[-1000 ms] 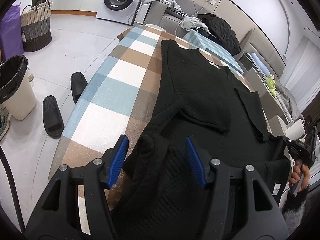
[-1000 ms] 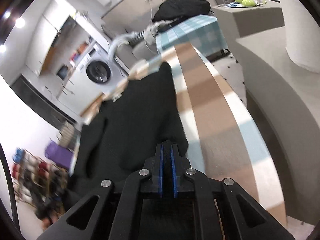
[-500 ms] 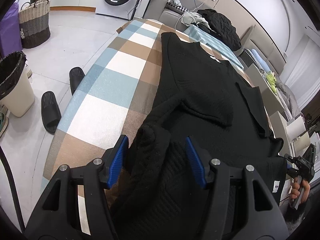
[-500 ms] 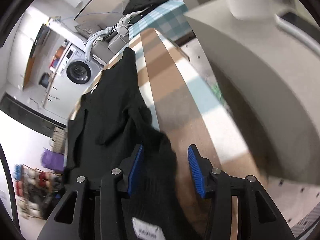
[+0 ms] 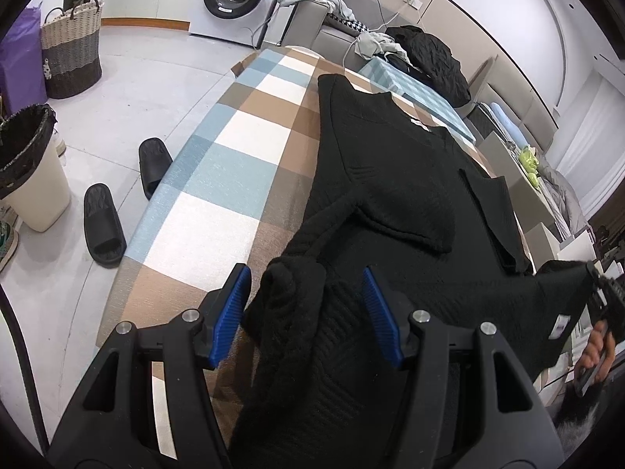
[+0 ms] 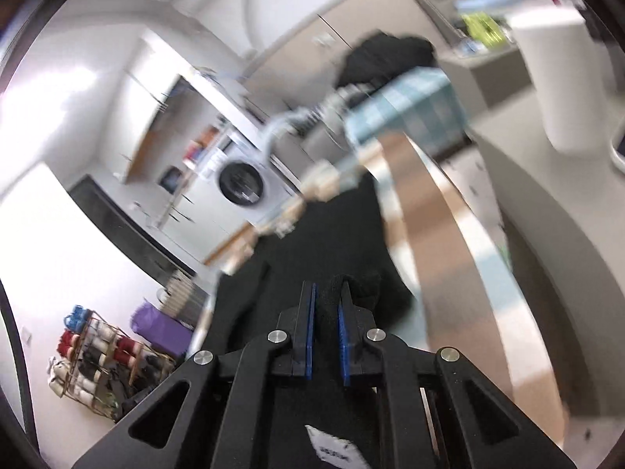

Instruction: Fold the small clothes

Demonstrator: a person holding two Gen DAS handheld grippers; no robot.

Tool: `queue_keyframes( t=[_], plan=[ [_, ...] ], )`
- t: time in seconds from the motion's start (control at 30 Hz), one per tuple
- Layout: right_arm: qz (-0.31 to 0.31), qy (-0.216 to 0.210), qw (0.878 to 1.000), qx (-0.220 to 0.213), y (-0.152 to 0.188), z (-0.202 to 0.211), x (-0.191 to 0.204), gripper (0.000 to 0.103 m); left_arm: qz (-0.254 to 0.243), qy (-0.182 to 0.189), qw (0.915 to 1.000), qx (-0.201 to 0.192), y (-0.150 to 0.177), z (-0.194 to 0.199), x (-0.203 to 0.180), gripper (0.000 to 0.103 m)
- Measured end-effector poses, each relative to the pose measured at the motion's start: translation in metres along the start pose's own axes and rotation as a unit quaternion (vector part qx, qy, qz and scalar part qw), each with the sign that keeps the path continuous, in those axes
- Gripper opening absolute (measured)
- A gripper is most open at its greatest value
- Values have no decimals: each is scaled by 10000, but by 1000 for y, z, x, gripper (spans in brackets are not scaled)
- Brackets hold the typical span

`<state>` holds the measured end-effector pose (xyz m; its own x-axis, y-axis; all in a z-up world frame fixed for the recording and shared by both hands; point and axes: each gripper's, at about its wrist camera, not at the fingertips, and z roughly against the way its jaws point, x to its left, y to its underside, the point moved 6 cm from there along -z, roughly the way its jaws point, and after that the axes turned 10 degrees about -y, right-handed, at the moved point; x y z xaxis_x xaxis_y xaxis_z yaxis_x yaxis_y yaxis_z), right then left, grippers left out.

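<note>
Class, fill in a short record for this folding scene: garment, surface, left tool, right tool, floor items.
garment: black knit top, spread flat, both sleeves folded in
surface: checked table cover
left tool: open, bunched hem corner between its pads, not pressed
right tool: has just been closing, now shut on the other hem corner, lifted
floor items: black slippers, lined bin, woven basket

Sweater on table; slippers left.

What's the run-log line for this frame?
task: fold | left gripper: open, astride bunched hem | right gripper: just closed, shut on garment corner | garment: flat on table, sleeves folded in
</note>
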<state>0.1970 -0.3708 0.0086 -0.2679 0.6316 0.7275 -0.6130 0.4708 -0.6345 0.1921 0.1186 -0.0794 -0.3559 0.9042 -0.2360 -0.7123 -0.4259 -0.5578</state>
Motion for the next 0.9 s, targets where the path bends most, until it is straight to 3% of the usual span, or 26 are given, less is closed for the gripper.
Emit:
queue_keyframes(
  t=[0.07, 0.23, 0.33, 0.53, 0.57, 0.6, 0.63, 0.7, 0.8, 0.9],
  plan=[
    [-11, 228, 9997, 35, -4, -12, -5, 10, -1, 10, 10000, -38, 0, 3, 1, 56],
    [-238, 1471, 9876, 493, 0, -56, -44, 10, -116, -177, 9998, -36, 1, 5, 2, 56],
    [-476, 1761, 9808, 688, 10, -63, -65, 10, -212, -230, 9995, 33, 8, 6, 3, 56],
    [-470, 1626, 9834, 652, 13, -50, -66, 10, -494, -226, 9983, 195, 23, 2, -2, 53],
    [-447, 1594, 9840, 659, 14, -47, -65, 10, -537, -225, 9982, 134, 24, 3, -4, 46],
    [-428, 1572, 9845, 654, 15, -44, -65, 10, -584, -214, 9981, 28, 24, 5, -5, 26],
    [-420, 1550, 9849, 643, 16, -43, -62, 10, -675, -265, 9972, -155, 23, 10, -7, 14],
    [-411, 1503, 9858, 620, 18, -38, -62, 10, -703, -211, 9963, -444, 19, 20, -9, 12],
    [-374, 1335, 9891, 490, 19, -30, -57, 10, -598, 150, 9950, -781, 9, 40, -12, 9],
    [-301, 876, 9957, -3, 14, -9, -45, 10, -503, 334, 9931, -1008, -3, 56, -14, 7]
  ],
)
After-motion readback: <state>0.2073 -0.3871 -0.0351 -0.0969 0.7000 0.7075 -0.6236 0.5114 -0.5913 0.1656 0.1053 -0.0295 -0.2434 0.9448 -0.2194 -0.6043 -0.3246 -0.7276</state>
